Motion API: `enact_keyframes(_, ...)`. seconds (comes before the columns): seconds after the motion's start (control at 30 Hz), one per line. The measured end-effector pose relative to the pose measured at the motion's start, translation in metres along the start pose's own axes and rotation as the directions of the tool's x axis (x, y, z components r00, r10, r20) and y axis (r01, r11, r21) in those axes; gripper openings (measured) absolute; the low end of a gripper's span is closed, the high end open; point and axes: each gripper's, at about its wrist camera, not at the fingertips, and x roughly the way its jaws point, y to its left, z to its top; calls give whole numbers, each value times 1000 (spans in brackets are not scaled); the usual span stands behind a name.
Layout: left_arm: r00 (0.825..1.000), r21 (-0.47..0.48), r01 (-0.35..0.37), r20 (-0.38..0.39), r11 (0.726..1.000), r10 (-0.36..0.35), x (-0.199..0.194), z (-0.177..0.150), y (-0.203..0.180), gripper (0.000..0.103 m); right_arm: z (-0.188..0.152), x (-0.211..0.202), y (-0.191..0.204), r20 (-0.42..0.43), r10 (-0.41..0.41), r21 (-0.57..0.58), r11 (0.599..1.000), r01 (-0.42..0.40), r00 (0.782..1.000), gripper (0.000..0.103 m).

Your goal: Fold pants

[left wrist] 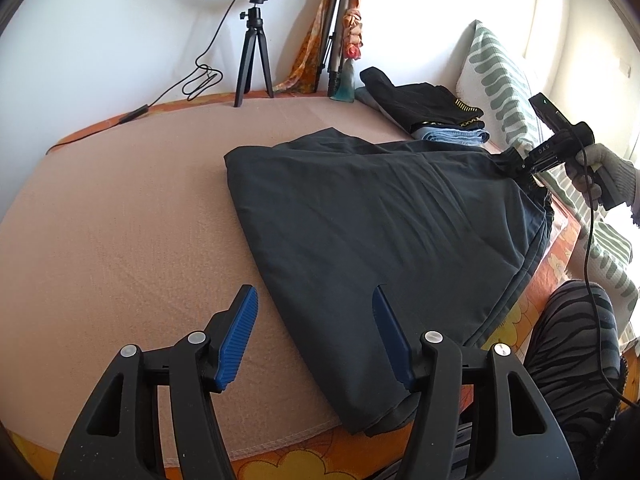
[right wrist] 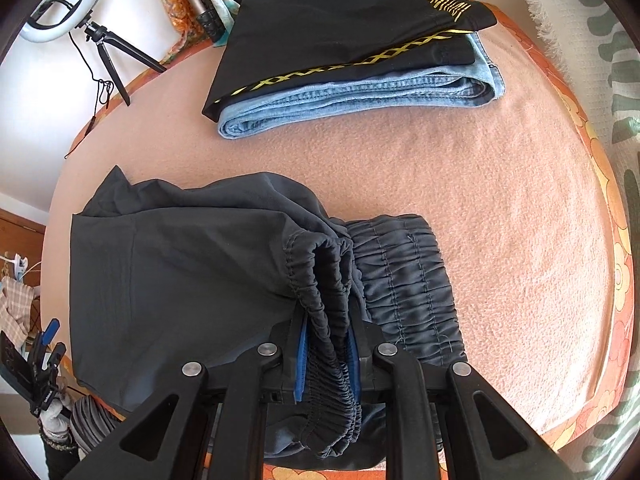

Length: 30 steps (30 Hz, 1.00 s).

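Observation:
Dark grey pants (left wrist: 380, 220) lie folded on the pink blanket (left wrist: 120, 220). My left gripper (left wrist: 314, 296) is open above their near edge. One blue pad (left wrist: 240, 344) hangs over the blanket, the other over the cloth, and nothing is pinched. My right gripper (right wrist: 326, 344) is shut on a bunched elastic hem (right wrist: 324, 280) of the pants (right wrist: 180, 272), which stands up between the blue pads. The gathered waistband (right wrist: 404, 280) lies flat just to the right of it. In the left wrist view the right gripper (left wrist: 524, 168) sits at the pants' far right end, held by a gloved hand (left wrist: 608, 176).
A stack of folded black pants with gold trim on jeans (right wrist: 360, 40) lies further back on the bed. A ring light on a small tripod (left wrist: 256, 40) and a folded tripod with a scarf (left wrist: 336, 40) stand by the wall. Green-patterned pillows (left wrist: 500, 80) line the right side. A person's striped leg (left wrist: 572, 340) is near right.

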Motion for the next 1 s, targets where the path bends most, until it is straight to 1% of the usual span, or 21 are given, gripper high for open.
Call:
enact_keyframes(0.07, 1000, 9, -3, -10, 1000, 3, 2, -2, -3, 59, -2, 3, 4, 4, -26, -19, 999, 26, 1000, 16)
enact_keyframes(0.1, 1000, 17, -7, -16, 1000, 8, 3, -3, -4, 59, -3, 4, 4, 5, -36, -25, 999, 36, 999, 19)
enact_keyframes(0.2, 999, 34, -14, -35, 999, 15, 6, -5, -9, 59, -5, 0, 6, 19, -35, -18, 999, 36, 999, 24)
enact_keyframes(0.27, 999, 31, -13, -44, 999, 14, 7, -7, -10, 59, -8, -8, 10, 43, -40, -24, 999, 41, 998, 32)
enact_keyframes(0.3, 999, 27, -13, -46, 1000, 14, 7, -8, -11, 59, -10, -14, 12, 60, -48, -28, 998, 50, 997, 38)
enact_keyframes(0.33, 999, 21, -10, -48, 1000, 11, 7, -9, -11, 59, -12, -21, 15, 82, -62, -30, 997, 64, 995, 41)
enact_keyframes(0.37, 999, 11, -7, -51, 1000, 7, 7, -10, -11, 60, -15, -28, 19, 107, -72, -32, 997, 76, 992, 49)
enact_keyframes(0.4, 999, 2, -4, -53, 1000, 4, 6, -11, -11, 60, -18, -37, 24, 138, -72, -38, 996, 78, 988, 54)
enact_keyframes(0.43, 998, -8, -4, -55, 1000, 3, 6, -12, -11, 60, -21, -46, 29, 168, -63, -49, 996, 72, 984, 56)
enact_keyframes(0.5, 998, -24, -4, -58, 1000, 2, 6, -14, -11, 60, -27, -60, 43, 218, -68, -80, 993, 88, 974, 65)
enact_keyframes(0.57, 998, -33, -10, -58, 999, 8, 5, -16, -12, 60, -32, -72, 58, 260, -85, -110, 987, 117, 962, 66)
enact_keyframes(0.63, 998, -38, -10, -55, 999, 8, 4, -18, -14, 60, -37, -80, 72, 280, -57, -141, 985, 99, 958, 66)
enact_keyframes(0.77, 998, -45, -4, -58, 999, 2, 5, -22, -17, 60, -38, -89, 110, 284, 61, -206, 979, -1, 957, 66)
enact_keyframes(0.87, 998, -58, 12, -55, 998, -15, 6, -25, -20, 60, -42, -83, 143, 262, 142, -269, 961, -69, 954, 66)
enact_keyframes(0.93, 998, -75, 25, -49, 997, -29, 6, -26, -19, 60, -44, -78, 165, 240, 182, -305, 947, -104, 954, 66)
enact_keyframes(1.0, 998, -117, 44, -41, 992, -49, 7, -29, -15, 60, -45, -72, 191, 215, 217, -346, 929, -134, 952, 66)
